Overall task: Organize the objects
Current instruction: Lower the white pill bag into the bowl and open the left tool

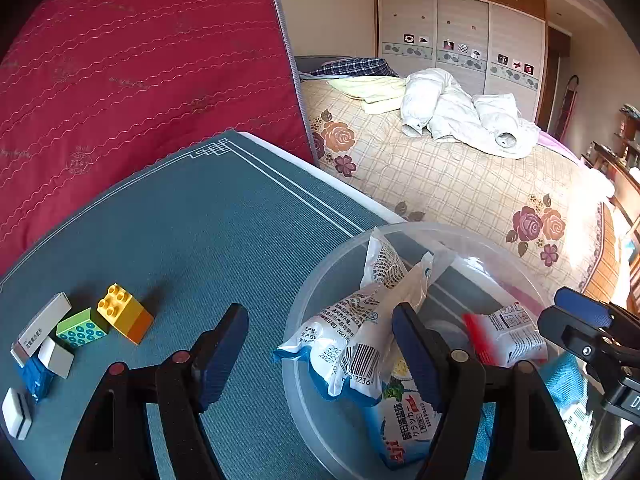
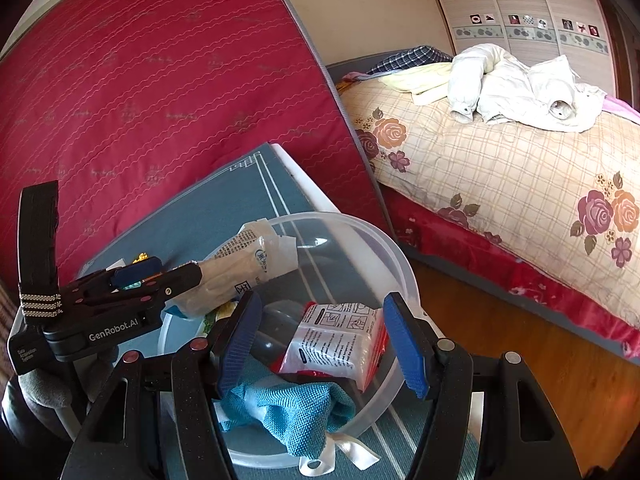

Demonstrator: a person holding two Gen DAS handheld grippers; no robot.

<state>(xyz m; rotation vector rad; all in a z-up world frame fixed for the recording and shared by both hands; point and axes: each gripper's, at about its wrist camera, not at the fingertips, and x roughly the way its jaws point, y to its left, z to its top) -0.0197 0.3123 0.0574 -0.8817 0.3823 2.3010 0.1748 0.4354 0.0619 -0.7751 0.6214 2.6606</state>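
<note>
Left wrist view: on the teal mat I see a yellow-and-orange toy brick, a green dotted block, a slim white box and two erasers lying to the left, well apart from the clear plastic bowl. A red mattress stands behind the mat. The bowl holds a white-and-blue cracker packet, a red-and-white packet and a blue cloth. My left gripper is spread wide, its right finger over the cracker packet, pinching nothing. In the right wrist view my right gripper hangs partly spread above the bowl, fingers either side of the red-and-white packet, not pressing it.
</note>
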